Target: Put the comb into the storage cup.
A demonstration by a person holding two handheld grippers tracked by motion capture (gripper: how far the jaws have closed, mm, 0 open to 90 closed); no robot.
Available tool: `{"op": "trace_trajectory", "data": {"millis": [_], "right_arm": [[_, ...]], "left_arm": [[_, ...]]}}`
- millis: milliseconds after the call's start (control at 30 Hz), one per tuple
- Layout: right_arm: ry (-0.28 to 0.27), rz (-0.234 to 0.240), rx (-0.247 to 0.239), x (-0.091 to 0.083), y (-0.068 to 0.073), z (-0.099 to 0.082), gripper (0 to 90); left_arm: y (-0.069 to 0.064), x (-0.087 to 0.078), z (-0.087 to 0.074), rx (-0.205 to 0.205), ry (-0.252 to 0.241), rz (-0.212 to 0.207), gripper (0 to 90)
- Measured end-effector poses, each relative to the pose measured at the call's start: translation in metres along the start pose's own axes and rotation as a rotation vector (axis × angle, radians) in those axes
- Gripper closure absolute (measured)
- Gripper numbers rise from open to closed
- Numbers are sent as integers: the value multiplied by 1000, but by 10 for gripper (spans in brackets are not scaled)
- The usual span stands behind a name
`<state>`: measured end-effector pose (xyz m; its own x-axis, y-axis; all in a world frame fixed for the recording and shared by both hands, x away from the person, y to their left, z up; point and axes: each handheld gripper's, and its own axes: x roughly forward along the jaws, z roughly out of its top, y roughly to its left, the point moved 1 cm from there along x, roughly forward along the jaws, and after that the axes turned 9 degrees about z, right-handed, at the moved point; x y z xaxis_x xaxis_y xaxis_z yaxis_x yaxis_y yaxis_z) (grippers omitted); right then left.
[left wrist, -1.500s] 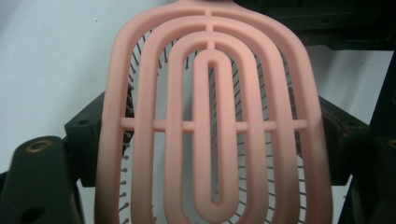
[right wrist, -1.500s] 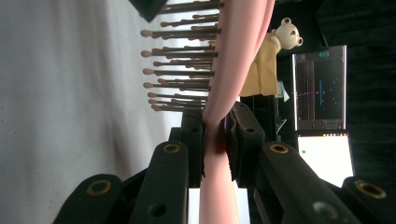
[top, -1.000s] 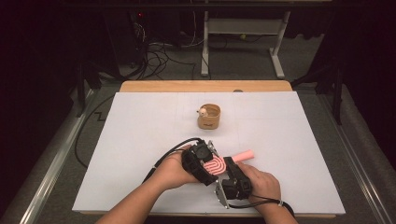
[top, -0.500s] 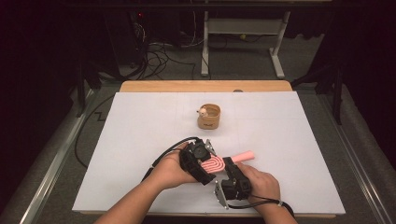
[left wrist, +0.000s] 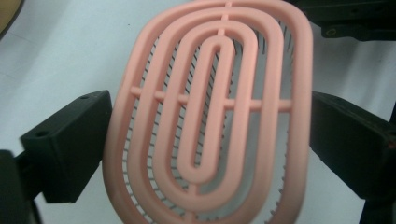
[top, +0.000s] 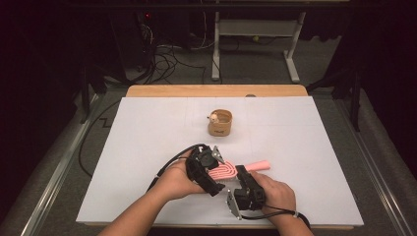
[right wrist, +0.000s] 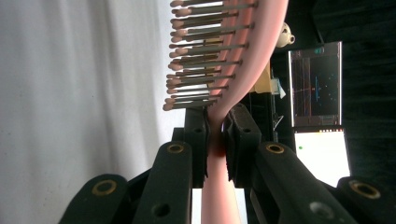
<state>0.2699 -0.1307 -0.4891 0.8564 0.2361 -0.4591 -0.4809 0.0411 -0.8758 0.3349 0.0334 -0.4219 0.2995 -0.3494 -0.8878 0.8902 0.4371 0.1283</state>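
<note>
White table [top: 147, 132] | right tongs [right wrist: 216, 128] clamp hairbrush [left wrist: 210, 107] | left tongs [left wrist: 205, 135] just opened, straddling it

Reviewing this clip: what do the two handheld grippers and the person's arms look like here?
Both the left gripper and the right gripper are black, blocky plastic, each carrying a grey three-cornered plate and trailing a black cable. The right gripper's fingers are ribbed black pads on arms with brass-coloured screw holes. The forearms are bare, with no sleeves in view.

No readable text anywhere. Monitor [right wrist: 315, 84] shows a graph with lines only; wooden cup [top: 220, 123] has a dark mark, illegible.
</note>
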Motion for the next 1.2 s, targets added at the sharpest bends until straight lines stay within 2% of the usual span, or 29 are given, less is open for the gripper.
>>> {"op": "trace_trajectory", "data": {"millis": [633, 733, 900, 1000, 1200], "right_arm": [[29, 3, 5, 1, 0, -7, 817], [32, 2, 18, 1, 0, -9, 817], [32, -7, 3, 0, -2, -11, 816], [41, 1, 5, 0, -1, -12, 816], [58, -1, 8, 0, 1, -16, 816]], "left_arm": [[6, -7, -28, -4, 0, 32, 9], [9, -8, -33, -13, 4, 42, 9], [15, -9, -41, -26, 7, 47, 8], [19, -9, -47, -30, 24, 71, 8], [30, -7, -64, -79, 44, 75, 9]]}}
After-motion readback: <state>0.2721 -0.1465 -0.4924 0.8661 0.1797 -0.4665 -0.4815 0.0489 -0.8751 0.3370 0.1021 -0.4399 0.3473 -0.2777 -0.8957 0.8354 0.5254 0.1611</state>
